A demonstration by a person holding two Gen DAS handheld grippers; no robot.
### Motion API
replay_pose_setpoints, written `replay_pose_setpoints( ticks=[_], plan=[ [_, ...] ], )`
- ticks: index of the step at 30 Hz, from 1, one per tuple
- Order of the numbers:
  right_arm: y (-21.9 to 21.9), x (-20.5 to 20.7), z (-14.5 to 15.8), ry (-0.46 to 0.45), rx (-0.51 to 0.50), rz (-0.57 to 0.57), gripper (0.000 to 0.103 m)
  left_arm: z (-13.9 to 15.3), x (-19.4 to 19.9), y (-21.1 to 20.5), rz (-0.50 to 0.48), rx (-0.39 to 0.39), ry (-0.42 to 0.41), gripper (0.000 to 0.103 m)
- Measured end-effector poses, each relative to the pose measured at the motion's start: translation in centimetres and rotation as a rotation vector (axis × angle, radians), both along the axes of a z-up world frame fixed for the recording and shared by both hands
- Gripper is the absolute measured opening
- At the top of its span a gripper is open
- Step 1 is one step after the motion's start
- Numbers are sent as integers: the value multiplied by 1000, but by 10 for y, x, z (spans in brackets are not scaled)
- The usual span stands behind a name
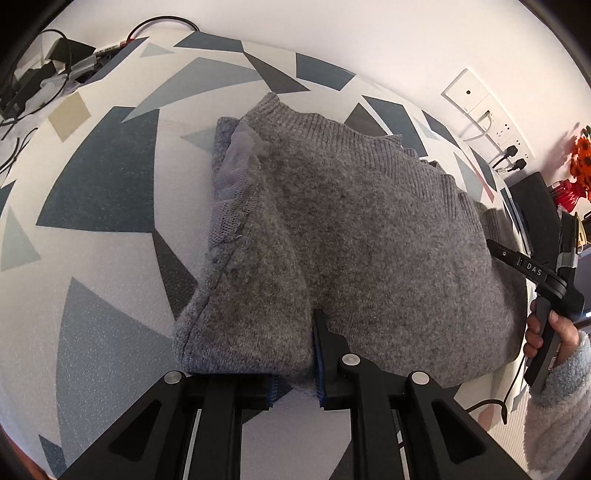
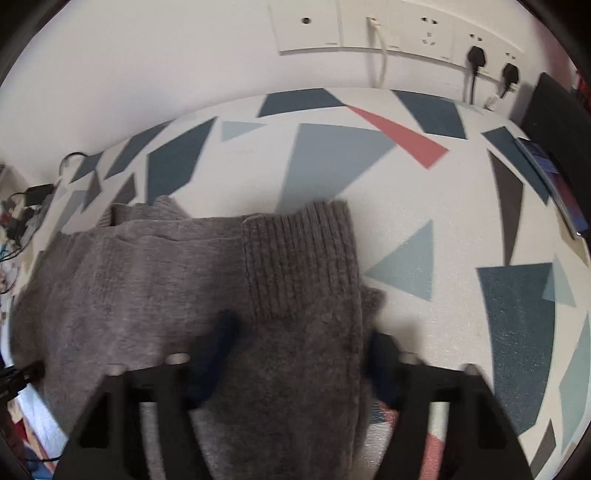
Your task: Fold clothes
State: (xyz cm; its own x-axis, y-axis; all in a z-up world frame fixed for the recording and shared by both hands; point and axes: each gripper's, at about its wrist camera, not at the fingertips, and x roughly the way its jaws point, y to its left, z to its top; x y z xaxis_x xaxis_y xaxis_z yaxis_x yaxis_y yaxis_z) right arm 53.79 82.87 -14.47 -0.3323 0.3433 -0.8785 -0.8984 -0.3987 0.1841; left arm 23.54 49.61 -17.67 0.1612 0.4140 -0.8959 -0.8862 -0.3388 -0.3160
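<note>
Lying folded on the patterned tablecloth (image 1: 99,206), the grey sweater (image 1: 351,229) fills the middle. The left gripper (image 1: 295,373) is clamped on its near edge; the right gripper (image 2: 299,362) straddles a ribbed cuff (image 2: 299,258), jaws apart, blurred. Tangled cables (image 1: 40,81) lie far left; wall sockets (image 2: 424,33) and red flowers (image 1: 581,155) far right.

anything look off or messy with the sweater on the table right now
One thing: on the grey sweater, a pale mesh-like lining shows along its left folded edge in the left wrist view, turned outward and crumpled. The ribbed cuff lies flat on top.
</note>
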Motion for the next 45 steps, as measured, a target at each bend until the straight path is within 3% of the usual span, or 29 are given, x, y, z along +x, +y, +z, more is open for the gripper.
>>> replay_pose_setpoints(
  ticks=[1,2,7,10,13,17,24,29,35,40,45],
  plan=[
    [0,-1,0,23,-16,7,29,1,2,1,-4,-6,12,15],
    [1,-1,-1,53,-39,9,24,2,4,3,-10,-14,31,15],
    [-1,0,1,96,-50,-7,20,5,13,7,-36,-32,94,15],
    [-7,1,8,112,-10,-12,19,9,13,7,-29,-34,103,14],
    [-17,6,23,138,41,-21,19,19,21,8,-41,-26,176,13],
    [-34,7,40,93,118,-8,19,38,35,7,-64,2,236,12],
    [-60,53,78,122,182,-1,19,67,69,-12,-82,54,247,12],
    [-83,92,81,110,164,-14,19,76,108,-35,-114,68,251,12],
    [-109,129,63,123,71,-49,19,72,132,-65,-101,60,218,12],
    [-130,139,70,99,101,-24,19,72,139,-76,-86,66,205,12],
    [-139,138,80,99,139,8,19,93,143,-90,-82,110,265,12]
  ],
)
